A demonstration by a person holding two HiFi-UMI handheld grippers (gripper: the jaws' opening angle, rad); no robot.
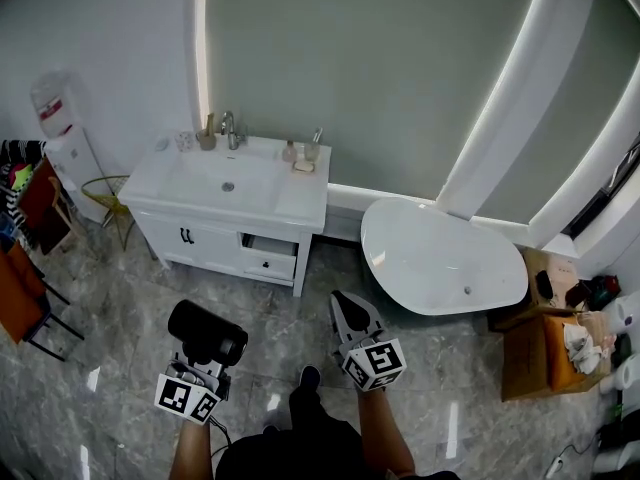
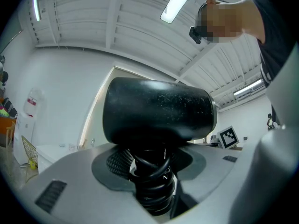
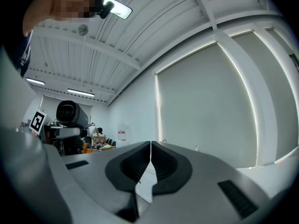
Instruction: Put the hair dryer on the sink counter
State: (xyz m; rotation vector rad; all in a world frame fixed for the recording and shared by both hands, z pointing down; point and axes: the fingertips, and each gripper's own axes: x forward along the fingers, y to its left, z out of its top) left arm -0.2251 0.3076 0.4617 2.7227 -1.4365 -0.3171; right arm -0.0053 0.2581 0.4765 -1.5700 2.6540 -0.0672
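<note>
A black hair dryer (image 1: 207, 333) stands upright in my left gripper (image 1: 205, 361), low in the head view, well short of the sink counter (image 1: 300, 196). In the left gripper view the dryer's barrel (image 2: 158, 109) fills the middle. Its handle (image 2: 152, 183), wound with black cord, sits clamped between the jaws. My right gripper (image 1: 352, 320) hangs to the right of the dryer, tilted upward, shut and empty; its pads (image 3: 161, 165) meet in the right gripper view. The dryer (image 3: 70, 113) also shows there at the left.
The white vanity has a basin (image 1: 222, 181), a tap (image 1: 229, 128) and small bottles (image 1: 301, 153) at the back. A white bathtub (image 1: 443, 258) lies to its right, wooden boxes (image 1: 545, 353) beyond it. A water dispenser (image 1: 65, 143) and orange chairs (image 1: 25, 288) stand at the left.
</note>
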